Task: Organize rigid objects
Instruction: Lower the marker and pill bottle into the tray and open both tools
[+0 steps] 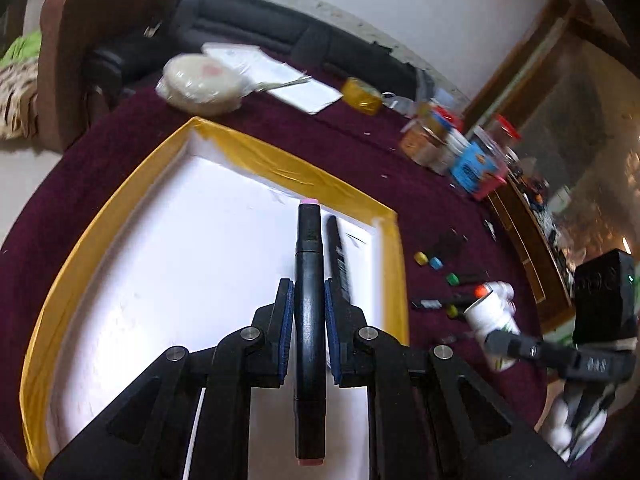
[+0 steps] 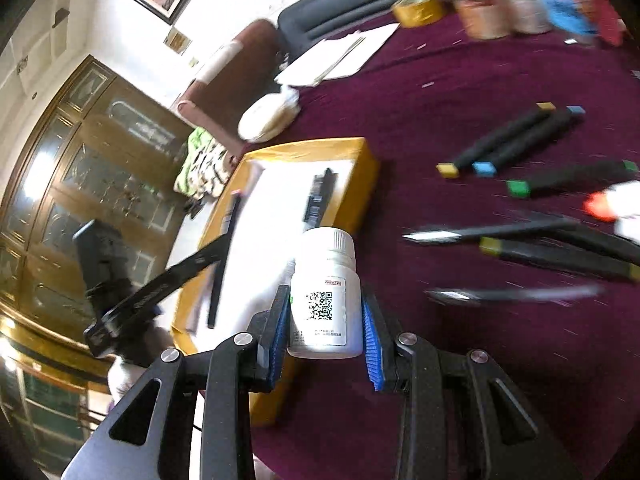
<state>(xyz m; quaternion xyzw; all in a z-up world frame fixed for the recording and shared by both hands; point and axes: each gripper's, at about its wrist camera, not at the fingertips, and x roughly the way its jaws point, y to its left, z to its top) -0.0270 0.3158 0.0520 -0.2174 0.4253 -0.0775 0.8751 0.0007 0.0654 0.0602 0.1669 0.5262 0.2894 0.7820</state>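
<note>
The left gripper [image 1: 309, 300] is clamped on a black marker [image 1: 308, 280], its long axis running straight out along the fingers, pink-capped end pointing toward the far yellow edge of the white tray [image 1: 100, 216] below. The right gripper [image 2: 325, 312] squeezes a white pill bottle [image 2: 326, 292], cap pointing forward, over the tray's near right corner.
</note>
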